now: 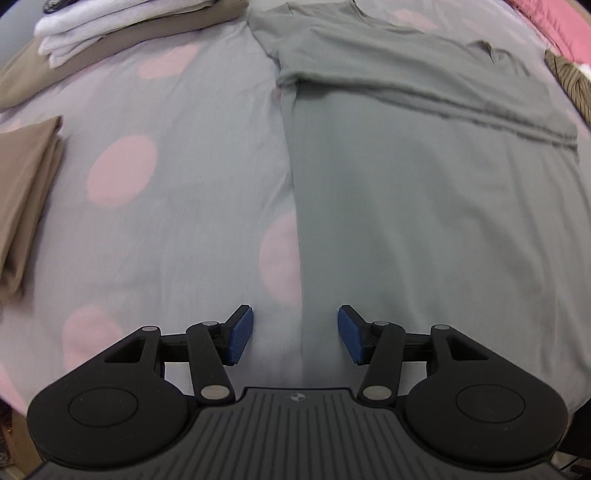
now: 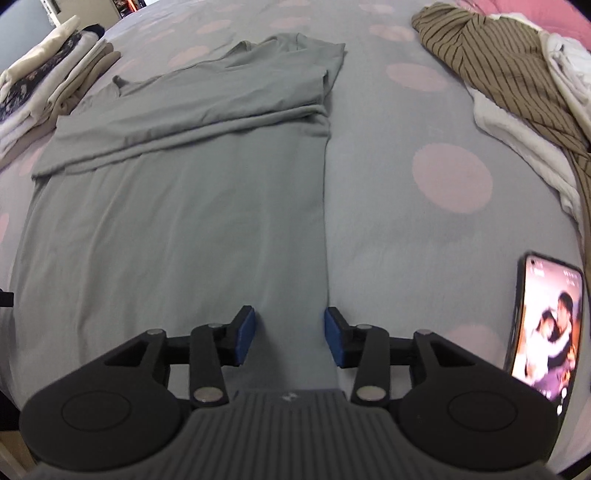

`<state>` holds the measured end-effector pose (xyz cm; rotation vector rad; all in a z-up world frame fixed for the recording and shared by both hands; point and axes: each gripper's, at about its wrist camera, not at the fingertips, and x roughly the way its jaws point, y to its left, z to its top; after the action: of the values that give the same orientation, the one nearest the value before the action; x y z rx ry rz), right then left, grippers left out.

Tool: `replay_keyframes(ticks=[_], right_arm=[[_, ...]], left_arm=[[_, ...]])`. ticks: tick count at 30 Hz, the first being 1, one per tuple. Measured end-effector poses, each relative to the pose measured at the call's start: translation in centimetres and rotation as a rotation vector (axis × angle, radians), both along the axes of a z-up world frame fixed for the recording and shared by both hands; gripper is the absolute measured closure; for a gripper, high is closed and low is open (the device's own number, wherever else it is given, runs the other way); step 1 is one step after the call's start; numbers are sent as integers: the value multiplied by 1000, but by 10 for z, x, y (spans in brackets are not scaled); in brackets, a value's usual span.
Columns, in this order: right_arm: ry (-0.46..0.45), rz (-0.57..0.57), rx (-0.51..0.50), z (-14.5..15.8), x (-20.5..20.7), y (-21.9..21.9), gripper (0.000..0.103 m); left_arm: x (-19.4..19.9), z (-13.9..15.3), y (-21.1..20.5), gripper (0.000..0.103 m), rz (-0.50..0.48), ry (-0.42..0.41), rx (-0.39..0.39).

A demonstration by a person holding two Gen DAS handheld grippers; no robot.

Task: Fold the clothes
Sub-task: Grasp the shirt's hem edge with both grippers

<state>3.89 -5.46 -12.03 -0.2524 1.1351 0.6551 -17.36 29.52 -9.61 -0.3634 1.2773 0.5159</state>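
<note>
A grey-green T-shirt [image 1: 424, 192] lies flat on the bed, its sleeves folded across the upper part. In the left wrist view my left gripper [image 1: 295, 334] hovers open over the shirt's left edge, nothing between its blue pads [image 1: 240, 334]. The same shirt [image 2: 177, 221] fills the left half of the right wrist view. My right gripper [image 2: 290, 336] stands open above the shirt's right edge near the hem, its pads [image 2: 334, 341] apart and free of cloth.
The bedsheet [image 1: 177, 192] is grey with pink dots. Folded tan cloth [image 1: 26, 192] and a stack of folded clothes [image 1: 103, 29] lie to the left. A striped brown garment [image 2: 491, 66] over white cloth and a lit phone [image 2: 546, 328] lie to the right.
</note>
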Motion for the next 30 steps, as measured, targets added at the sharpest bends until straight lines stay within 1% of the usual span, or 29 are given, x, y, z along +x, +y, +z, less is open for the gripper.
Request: replay_keyframes(ticks=[4, 6, 7, 8, 9, 10, 11, 12, 13, 14, 18, 20, 23, 27, 30], right_arm=[[-6, -23, 5, -2, -21, -8, 57], [-1, -17, -3, -3, -27, -7, 60], [-4, -8, -4, -2, -29, -6, 68], [-8, 1, -4, -2, -31, -5, 75], [-14, 8, -4, -1, -34, -4, 80], [-22, 15, -3, 0, -37, -3, 90], [-31, 17, -5, 1, -40, -2, 94], [-42, 17, -5, 3, -41, -2, 94], [-48, 12, 0, 4, -42, -2, 95], [-53, 3, 7, 6, -43, -4, 96], [-93, -29, 36, 17, -42, -11, 96], [-94, -48, 68, 24, -40, -14, 96], [-117, -60, 97, 35, -39, -14, 96], [-199, -42, 112, 51, -40, -5, 96], [-253, -43, 125, 61, -33, 0, 97]], left_arm=[[-11, -4, -14, 52, 19, 6, 15], [-16, -5, -21, 53, 29, 8, 20], [-16, -6, -25, 58, 25, 6, 25], [-15, -5, -30, 69, 7, 0, 33], [-13, -4, -34, 75, -7, -8, 34], [-12, -3, -37, 83, -11, -18, 29], [-12, -2, -38, 89, -11, -24, 29], [-13, -3, -38, 91, -12, -29, 29], [-14, -2, -37, 97, -9, -37, 26], [-15, -1, -35, 100, 1, -47, 20], [-22, 8, -28, 101, 54, -94, -7], [-26, 14, -24, 102, 82, -122, -20], [-29, 26, -19, 102, 97, -168, -30], [-30, 45, -14, 102, 99, -223, -6], [-23, 59, -4, 102, 95, -251, 17]])
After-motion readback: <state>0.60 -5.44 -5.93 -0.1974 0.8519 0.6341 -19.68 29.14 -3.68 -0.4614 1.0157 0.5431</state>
